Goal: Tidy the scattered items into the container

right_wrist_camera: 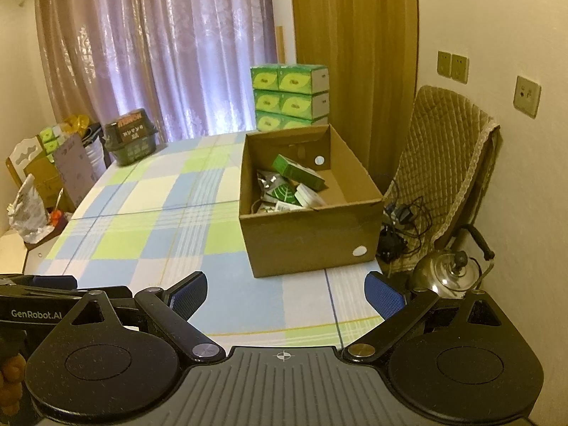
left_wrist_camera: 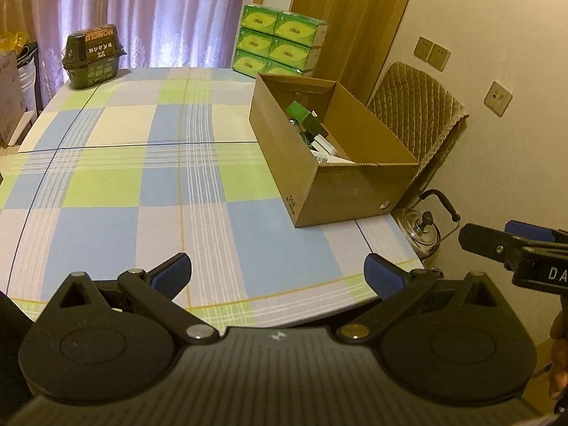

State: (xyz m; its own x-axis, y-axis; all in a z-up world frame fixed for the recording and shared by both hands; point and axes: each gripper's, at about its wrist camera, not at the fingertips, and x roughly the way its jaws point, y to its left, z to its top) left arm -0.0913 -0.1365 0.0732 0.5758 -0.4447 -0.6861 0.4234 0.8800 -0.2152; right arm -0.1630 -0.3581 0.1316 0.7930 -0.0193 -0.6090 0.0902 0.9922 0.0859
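Observation:
An open cardboard box stands on the right side of the checked table. Inside it lie a green carton, white packets and other small items in a heap. My left gripper hovers open over the table's near edge, nothing between its blue pads. My right gripper is open too, empty, near the table's front right corner, short of the box. In the left wrist view the right gripper's fingers show at the right edge.
A dark packaged tub sits at the table's far left corner. Stacked green tissue packs stand behind the box. A quilted chair, a metal kettle and cables lie right of the table; clutter is at left.

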